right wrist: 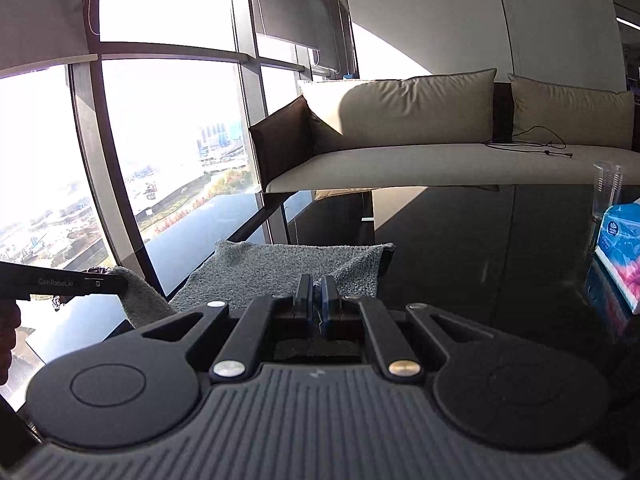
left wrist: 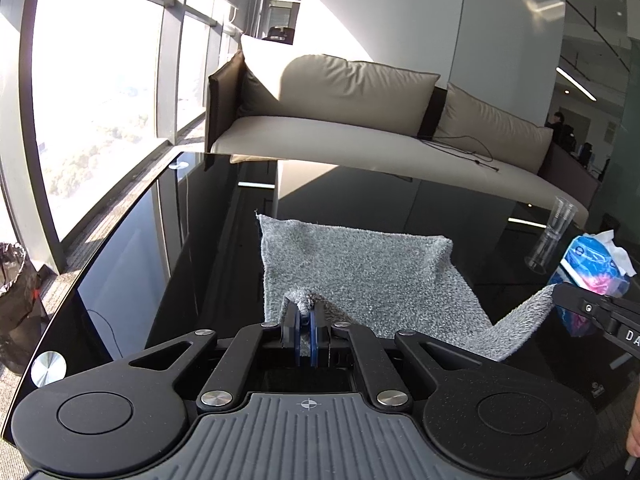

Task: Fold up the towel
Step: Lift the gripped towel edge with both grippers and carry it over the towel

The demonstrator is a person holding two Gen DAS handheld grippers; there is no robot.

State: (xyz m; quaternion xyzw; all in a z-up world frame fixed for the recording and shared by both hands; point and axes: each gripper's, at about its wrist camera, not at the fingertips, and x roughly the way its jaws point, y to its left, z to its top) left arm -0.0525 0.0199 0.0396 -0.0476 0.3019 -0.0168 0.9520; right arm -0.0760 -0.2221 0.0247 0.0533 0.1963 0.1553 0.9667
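Observation:
A grey terry towel (left wrist: 360, 276) lies on the black glossy table (left wrist: 192, 248), its near edge lifted. My left gripper (left wrist: 305, 312) is shut on the towel's near left corner, a tuft of cloth poking up between the blue pads. My right gripper (right wrist: 316, 292) is shut on the near right corner of the towel (right wrist: 272, 266). The right gripper also shows at the right edge of the left wrist view (left wrist: 560, 294), holding that corner raised. The left gripper shows at the left of the right wrist view (right wrist: 120, 286). The towel's far edge rests on the table.
A clear plastic cup (left wrist: 554, 236) and a blue tissue pack (left wrist: 592, 268) stand on the table to the right; the pack also shows in the right wrist view (right wrist: 620, 256). A beige sofa (left wrist: 360, 120) stands behind the table. Windows are on the left, with a bin (left wrist: 16, 304) on the floor.

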